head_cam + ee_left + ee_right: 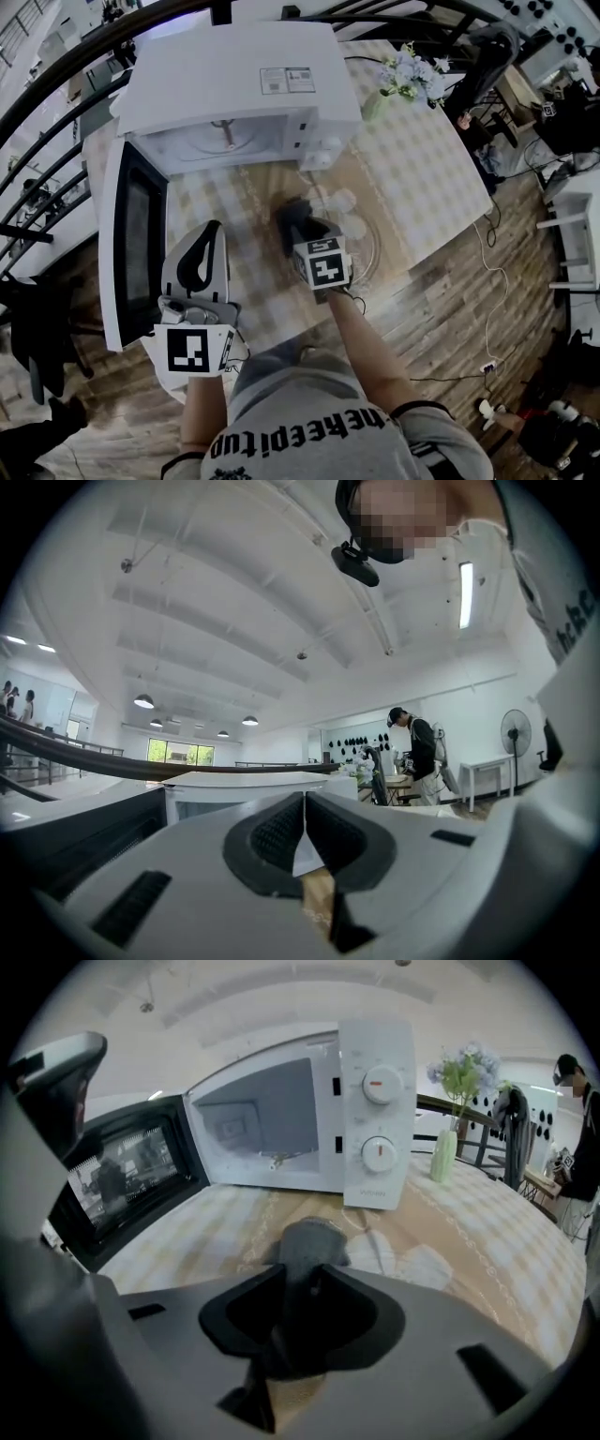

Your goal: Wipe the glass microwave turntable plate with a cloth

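The microwave, door open, stands just beyond both grippers. The glass turntable plate lies on the table under the right gripper, which is clamped on a dark grey cloth. The left gripper, tilted upward, has its jaws together on nothing

Open microwave — flower vase
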